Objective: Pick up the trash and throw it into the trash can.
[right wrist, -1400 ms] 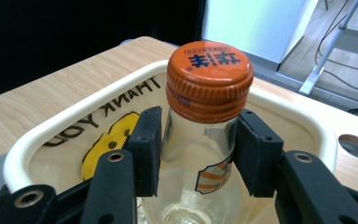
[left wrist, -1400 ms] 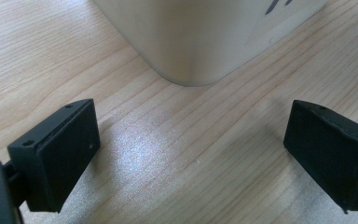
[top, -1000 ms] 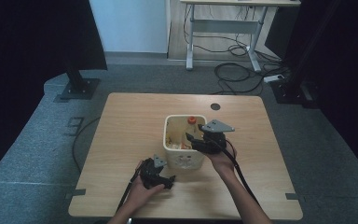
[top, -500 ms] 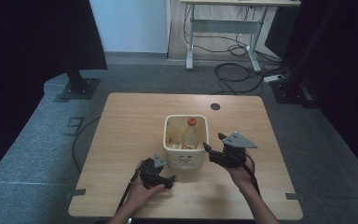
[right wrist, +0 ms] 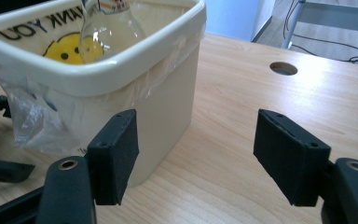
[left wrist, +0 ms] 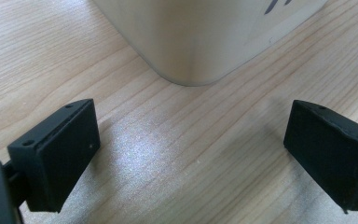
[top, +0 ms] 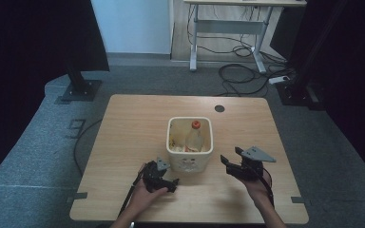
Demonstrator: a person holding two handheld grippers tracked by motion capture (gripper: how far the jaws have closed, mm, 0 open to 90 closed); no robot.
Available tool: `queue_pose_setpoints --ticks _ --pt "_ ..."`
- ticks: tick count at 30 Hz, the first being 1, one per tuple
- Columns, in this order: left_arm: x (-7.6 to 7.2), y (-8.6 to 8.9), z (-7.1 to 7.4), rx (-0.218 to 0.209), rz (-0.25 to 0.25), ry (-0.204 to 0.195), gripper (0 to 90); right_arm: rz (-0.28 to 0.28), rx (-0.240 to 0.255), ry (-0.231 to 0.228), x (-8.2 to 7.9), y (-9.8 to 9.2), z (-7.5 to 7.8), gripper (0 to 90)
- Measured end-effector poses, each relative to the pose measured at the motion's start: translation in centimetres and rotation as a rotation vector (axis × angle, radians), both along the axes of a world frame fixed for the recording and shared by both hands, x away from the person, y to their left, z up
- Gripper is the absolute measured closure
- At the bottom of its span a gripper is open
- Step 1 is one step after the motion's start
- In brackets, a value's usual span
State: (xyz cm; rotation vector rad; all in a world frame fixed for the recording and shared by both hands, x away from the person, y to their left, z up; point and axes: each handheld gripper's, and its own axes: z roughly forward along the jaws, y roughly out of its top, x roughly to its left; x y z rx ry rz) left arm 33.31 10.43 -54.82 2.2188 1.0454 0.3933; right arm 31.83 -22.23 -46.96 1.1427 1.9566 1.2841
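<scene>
One cream bin [top: 190, 159] is standing near the middle of the wooden bench [top: 133, 123], and one clear bottle [top: 193, 137] with an orange cap is leaning inside it. One thin plastic liner [right wrist: 37, 116] is hanging over the bin's rim, bunching against the outer wall in the right gripper view. Inside the bin, in that same view, the words "THANK YOU" appear to be running above a yellow smiley face, though the first letters are cut off by the rim. A bit of dark print is showing on the bin's outer wall at the top edge of the left gripper view, too cropped to read.

Two grippers are working at the near side of the bench. The left gripper [top: 164, 176] is resting just near and left of the bin, its jaws standing wide apart with bare bench between them and one rounded corner of the bin just beyond their tips. The right gripper [top: 232, 160] is sitting to the right of the bin, near it but apart from it, with nothing between its jaws; they have just been opening, and the bin wall is lying past its left jaw.

One round hole [top: 219, 108] is showing in the far right part of the bench.
</scene>
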Motion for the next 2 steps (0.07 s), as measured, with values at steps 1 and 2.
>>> queue_pose_setpoints --ticks 1,2 --pt "0.00 0.02 0.00 0.000 0.000 0.000 3.4 0.000 -0.007 0.003 0.00 0.02 -0.19 29.6" --pt "-0.01 0.01 0.00 0.000 0.000 0.000 3.4 0.001 -0.011 0.009 -0.01 -0.03 -0.41 29.4"
